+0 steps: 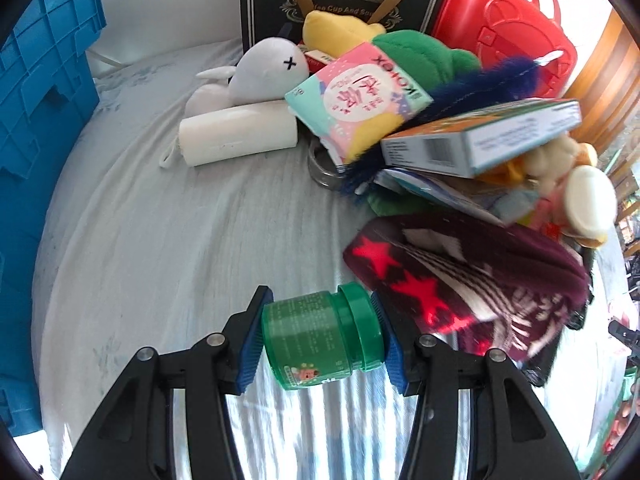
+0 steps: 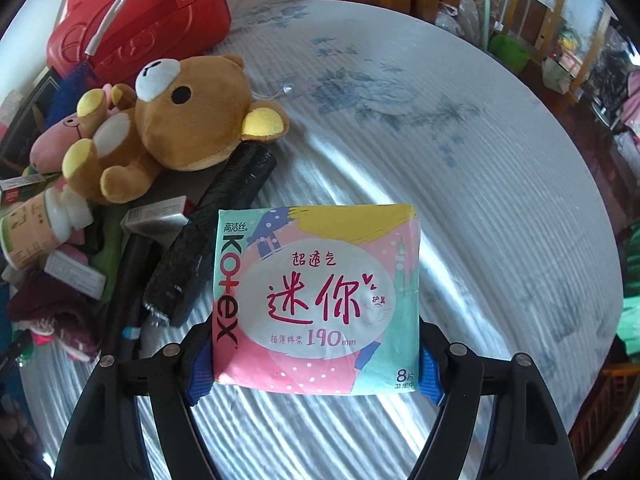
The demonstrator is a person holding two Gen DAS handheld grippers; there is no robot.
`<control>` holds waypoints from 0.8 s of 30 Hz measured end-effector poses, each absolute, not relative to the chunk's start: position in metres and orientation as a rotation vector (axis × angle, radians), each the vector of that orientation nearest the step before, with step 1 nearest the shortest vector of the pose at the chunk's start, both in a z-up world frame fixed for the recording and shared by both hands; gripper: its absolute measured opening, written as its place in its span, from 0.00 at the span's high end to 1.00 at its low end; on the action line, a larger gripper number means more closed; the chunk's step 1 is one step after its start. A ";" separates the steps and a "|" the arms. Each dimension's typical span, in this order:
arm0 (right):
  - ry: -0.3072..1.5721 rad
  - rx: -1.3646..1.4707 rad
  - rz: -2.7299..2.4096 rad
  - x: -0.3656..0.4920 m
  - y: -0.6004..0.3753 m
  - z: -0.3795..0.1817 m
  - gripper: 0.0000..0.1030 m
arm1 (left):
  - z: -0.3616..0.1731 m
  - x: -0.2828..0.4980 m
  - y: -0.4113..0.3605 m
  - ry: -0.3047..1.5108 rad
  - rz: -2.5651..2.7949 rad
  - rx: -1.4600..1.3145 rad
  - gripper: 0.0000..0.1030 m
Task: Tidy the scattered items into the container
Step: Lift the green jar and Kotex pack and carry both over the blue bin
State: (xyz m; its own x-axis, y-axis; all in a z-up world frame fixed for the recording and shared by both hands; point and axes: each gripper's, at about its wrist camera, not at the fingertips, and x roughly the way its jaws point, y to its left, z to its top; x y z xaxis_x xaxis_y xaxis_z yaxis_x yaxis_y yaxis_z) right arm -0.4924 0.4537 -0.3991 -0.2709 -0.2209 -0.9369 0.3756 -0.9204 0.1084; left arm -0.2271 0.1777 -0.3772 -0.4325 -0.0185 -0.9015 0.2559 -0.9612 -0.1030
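we pinch green jar [image 1: 320, 336] in left gripper [image 1: 322, 340], bottom centre | we clamp pad pack [image 2: 316, 300] in right gripper [image 2: 316, 364], lower centre | blue crate [image 1: 40, 120] far left

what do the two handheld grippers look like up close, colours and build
Both look the same. The left gripper and right gripper each have two matte black plastic fingers built from angular linkage bars joined by round silver pivot pins. The fingertips carry blue ribbed rubber pads. No cables, markings, hands or sleeves show in either wrist view.
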 end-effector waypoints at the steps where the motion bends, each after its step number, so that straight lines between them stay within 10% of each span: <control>1: 0.192 1.610 -2.237 -0.488 0.455 -0.395 0.24 | -0.372 -0.223 0.181 0.332 -2.514 1.570 0.52; 24: 0.094 1.347 -2.187 -0.391 0.459 -0.237 0.24 | -0.214 -0.136 0.218 0.273 -2.778 1.399 0.52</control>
